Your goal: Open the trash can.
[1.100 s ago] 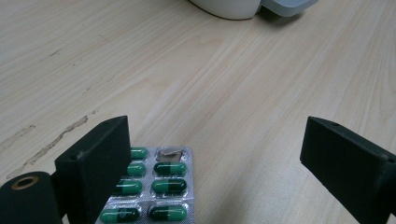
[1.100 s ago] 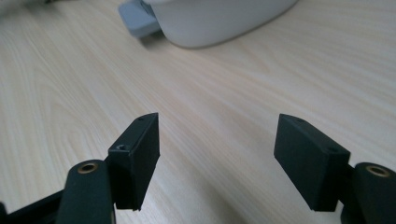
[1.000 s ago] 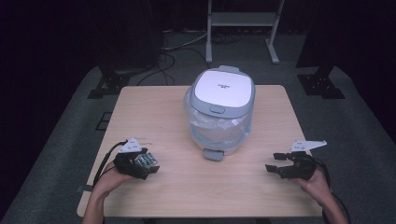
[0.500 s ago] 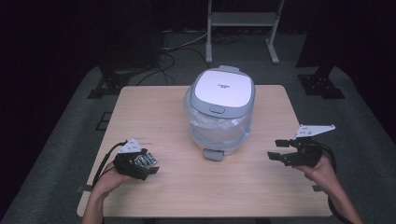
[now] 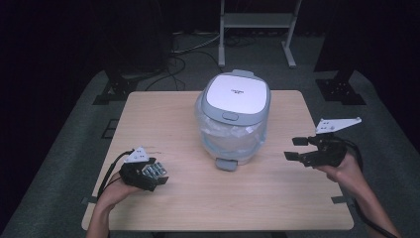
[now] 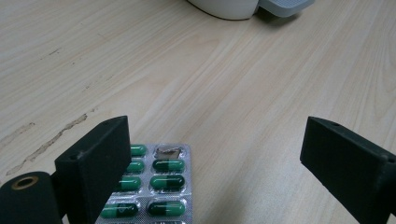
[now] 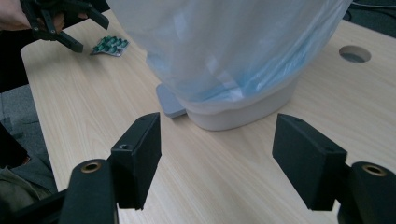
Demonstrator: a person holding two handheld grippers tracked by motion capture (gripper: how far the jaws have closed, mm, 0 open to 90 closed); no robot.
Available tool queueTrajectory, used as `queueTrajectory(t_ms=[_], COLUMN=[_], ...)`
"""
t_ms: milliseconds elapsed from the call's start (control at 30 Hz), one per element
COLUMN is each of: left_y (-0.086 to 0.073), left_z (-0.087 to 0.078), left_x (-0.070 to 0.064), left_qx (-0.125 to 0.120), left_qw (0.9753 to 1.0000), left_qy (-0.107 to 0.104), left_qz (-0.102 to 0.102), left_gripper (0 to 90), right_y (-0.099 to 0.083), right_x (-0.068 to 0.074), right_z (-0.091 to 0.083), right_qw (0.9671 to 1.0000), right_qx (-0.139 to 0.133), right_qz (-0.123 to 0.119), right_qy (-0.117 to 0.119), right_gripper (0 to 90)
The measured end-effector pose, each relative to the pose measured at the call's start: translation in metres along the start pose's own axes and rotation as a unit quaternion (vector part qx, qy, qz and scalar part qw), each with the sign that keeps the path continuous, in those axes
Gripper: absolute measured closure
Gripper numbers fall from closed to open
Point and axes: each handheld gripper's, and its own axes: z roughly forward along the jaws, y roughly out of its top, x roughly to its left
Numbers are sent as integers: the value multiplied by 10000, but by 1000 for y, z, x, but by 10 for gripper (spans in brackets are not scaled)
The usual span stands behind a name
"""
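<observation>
Your right gripper (image 5: 293, 148) has lifted, jaws apart, toward the bin (image 5: 233, 119); your left gripper (image 5: 157, 174), also spread, straddles the pill pack (image 6: 152, 186) for pickup.

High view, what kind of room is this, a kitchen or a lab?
Probably a lab or recording studio: a lone wooden table on grey carpet, black curtains behind, stand feet and loose cables on the floor.
</observation>
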Motion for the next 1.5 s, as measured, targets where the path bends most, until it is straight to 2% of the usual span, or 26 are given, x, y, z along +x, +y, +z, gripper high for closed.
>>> queueTrajectory(t_ms=[333,833,1100,1500], left_y=[-1,-2,-1,-2], left_z=[0,-2,-4,-8], left_x=[0,1,2,4], left_qx=[4,-9,-36,-56], left_qw=[10000,10000,10000,9999], left_qy=[8,20,29,28], left_qz=[-11,-40,-67,-95], left_gripper=[78,78,78,78], right_y=[31,78,106,132], right_x=[5,22,32,40], right_z=[-14,-19,-14,-2], right_qw=[9998,9984,9970,9950], right_qx=[-48,-36,-3,43], right_qz=[-184,-557,-751,-917], right_qy=[15,81,199,402], right_gripper=[321,353,398,476])
